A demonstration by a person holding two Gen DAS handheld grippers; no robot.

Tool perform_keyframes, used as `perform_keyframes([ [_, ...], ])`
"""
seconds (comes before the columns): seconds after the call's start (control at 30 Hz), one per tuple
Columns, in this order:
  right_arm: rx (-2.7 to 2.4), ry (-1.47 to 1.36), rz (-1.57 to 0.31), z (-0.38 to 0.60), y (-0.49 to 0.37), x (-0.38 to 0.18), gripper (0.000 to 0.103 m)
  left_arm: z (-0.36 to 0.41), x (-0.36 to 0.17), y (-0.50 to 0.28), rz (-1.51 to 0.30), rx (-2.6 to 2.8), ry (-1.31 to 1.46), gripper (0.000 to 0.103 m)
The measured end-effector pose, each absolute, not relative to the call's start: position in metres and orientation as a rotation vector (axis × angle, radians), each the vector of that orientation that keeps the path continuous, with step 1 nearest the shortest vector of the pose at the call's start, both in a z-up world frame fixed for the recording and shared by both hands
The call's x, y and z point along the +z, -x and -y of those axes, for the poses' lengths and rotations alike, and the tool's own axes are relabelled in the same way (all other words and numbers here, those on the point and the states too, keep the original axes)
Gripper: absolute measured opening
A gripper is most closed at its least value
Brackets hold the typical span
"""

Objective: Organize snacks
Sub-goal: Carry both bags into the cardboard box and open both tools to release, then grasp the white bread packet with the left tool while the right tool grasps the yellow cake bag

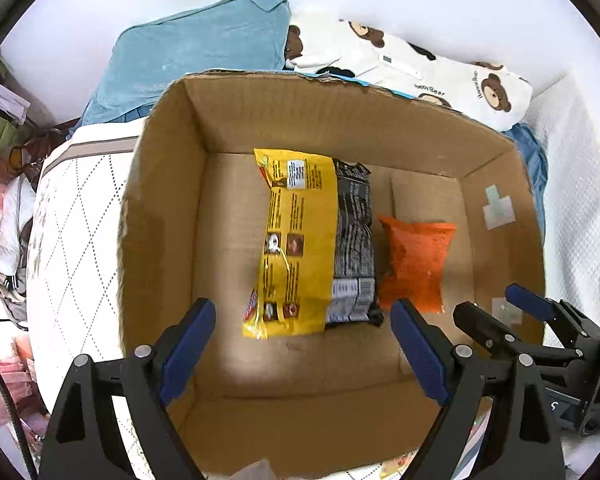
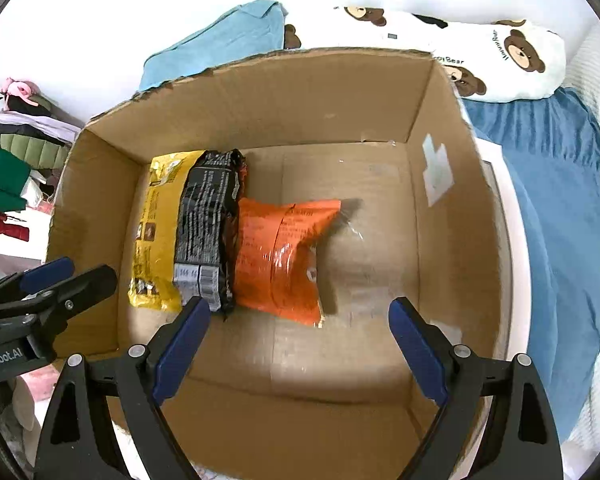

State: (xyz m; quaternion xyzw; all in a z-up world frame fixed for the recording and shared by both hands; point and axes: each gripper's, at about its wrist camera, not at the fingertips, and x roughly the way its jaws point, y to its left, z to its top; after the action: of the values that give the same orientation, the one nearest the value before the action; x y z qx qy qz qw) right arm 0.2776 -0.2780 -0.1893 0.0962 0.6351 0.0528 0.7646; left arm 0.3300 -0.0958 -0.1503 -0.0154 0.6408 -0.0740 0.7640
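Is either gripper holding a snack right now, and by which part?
Nothing is held: left gripper and right gripper are both open above the cardboard box.

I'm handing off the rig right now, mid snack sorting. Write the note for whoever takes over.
Left gripper: open, empty, above the cardboard box.
Right gripper: open, empty, above the same box.
In the box, side by side on the floor: yellow snack bag, black snack bag, orange snack bag.
Done: three bags boxed.
Left: any snacks outside the box; none clearly in view, so check around it.
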Motion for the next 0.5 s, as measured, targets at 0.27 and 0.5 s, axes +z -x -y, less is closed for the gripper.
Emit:
perform_keyframes([
  [0.27, 0.073, -0.222, -1.276, 0.272, -0.232, -0.154, 0.093, 0.086, -0.117, -0.294, -1.288, -0.190, 0.049, 0.089],
  [0.5, 0.085, -0.343, -1.210, 0.269, -0.173, -0.129, 0.093, 0.068, -0.088, -0.242, -1.209, -0.224, 0.052, 0.089],
])
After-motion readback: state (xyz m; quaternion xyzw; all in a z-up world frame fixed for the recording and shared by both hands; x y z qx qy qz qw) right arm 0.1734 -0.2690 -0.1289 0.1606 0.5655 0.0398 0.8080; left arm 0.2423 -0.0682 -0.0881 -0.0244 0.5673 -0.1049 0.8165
